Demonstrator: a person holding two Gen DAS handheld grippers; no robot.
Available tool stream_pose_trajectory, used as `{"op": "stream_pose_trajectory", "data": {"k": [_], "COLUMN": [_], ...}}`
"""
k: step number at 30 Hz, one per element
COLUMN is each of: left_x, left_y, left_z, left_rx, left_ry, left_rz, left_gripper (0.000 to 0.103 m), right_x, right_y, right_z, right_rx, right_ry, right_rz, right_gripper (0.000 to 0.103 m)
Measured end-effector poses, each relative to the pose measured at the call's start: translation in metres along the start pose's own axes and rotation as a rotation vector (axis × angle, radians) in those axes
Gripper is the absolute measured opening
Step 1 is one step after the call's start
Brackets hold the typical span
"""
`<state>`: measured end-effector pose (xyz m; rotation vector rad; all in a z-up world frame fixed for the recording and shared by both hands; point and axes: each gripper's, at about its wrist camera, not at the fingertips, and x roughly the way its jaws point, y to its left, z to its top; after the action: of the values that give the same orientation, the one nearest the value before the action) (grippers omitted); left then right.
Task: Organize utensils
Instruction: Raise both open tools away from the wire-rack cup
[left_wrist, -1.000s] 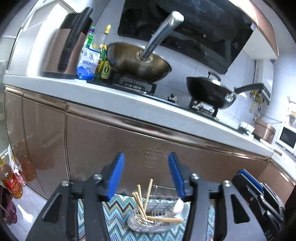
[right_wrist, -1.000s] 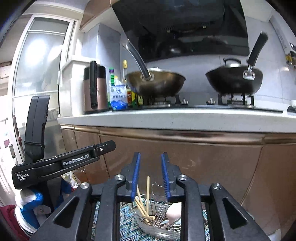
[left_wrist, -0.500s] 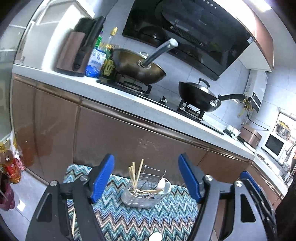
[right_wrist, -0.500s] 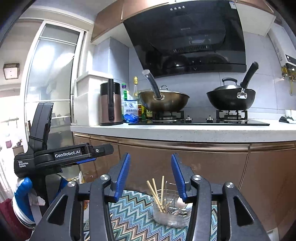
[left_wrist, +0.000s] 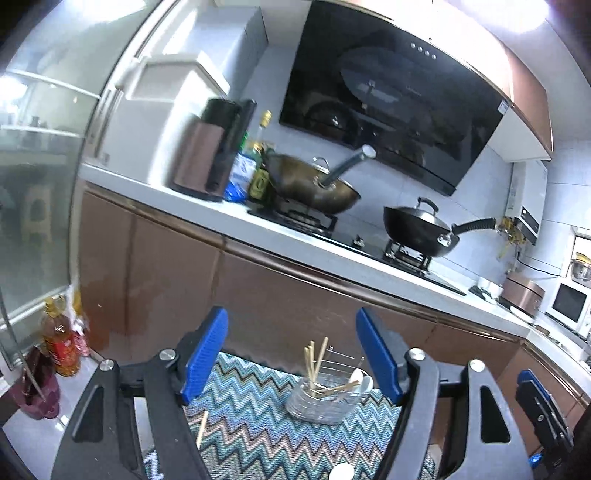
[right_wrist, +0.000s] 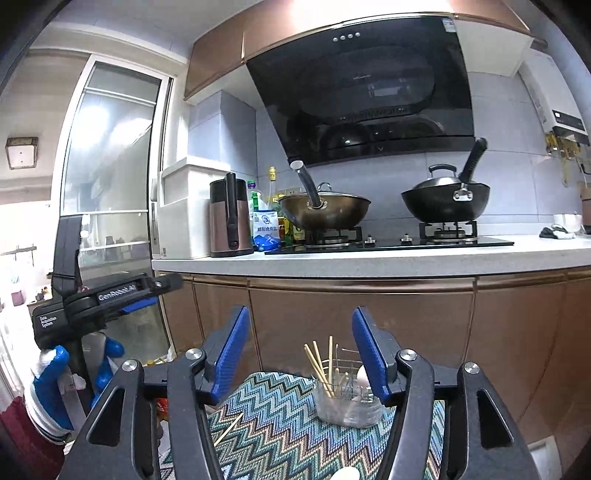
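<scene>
Chopsticks (right_wrist: 320, 363) upright in wire holder (right_wrist: 347, 402)

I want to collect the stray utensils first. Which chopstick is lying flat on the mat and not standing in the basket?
The single chopstick lying flat on the zigzag mat, left of the wire basket. The other chopsticks stand inside that basket.

A bronze wok (right_wrist: 325, 212) and a lidded black wok (right_wrist: 445, 201) sit on the gas hob (right_wrist: 388, 242), under a dark range hood (right_wrist: 369, 88). Left of them stand a brown kettle (right_wrist: 229, 218) and bottles (right_wrist: 271, 206). Two oil bottles (left_wrist: 61, 336) stand on the floor.
</scene>
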<state>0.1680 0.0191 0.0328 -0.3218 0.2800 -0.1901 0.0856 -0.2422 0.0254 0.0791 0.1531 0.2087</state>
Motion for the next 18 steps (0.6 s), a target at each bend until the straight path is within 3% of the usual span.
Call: {"op": "stream_pose_trajectory", "data": {"k": [9,18], "left_x": [-0.044,-0.067], "left_y": [0.006,0.001], "left_z": [-0.006,-0.032], "left_rx": [0.046,0.103], "left_ry": [-0.083,-0.16], "left_rz": [0.091,0.204], "left_gripper": [0.07,0.071], "right_x": [-0.037,-0.061], "right_y": [-0.002,-0.015], "right_z": [-0.005,-0.024], "right_rx": [0.042,0.099], "right_ry": [-0.031,-0.031], "right_rz": [-0.016,-0.068], "right_gripper": [0.063,0.064]}}
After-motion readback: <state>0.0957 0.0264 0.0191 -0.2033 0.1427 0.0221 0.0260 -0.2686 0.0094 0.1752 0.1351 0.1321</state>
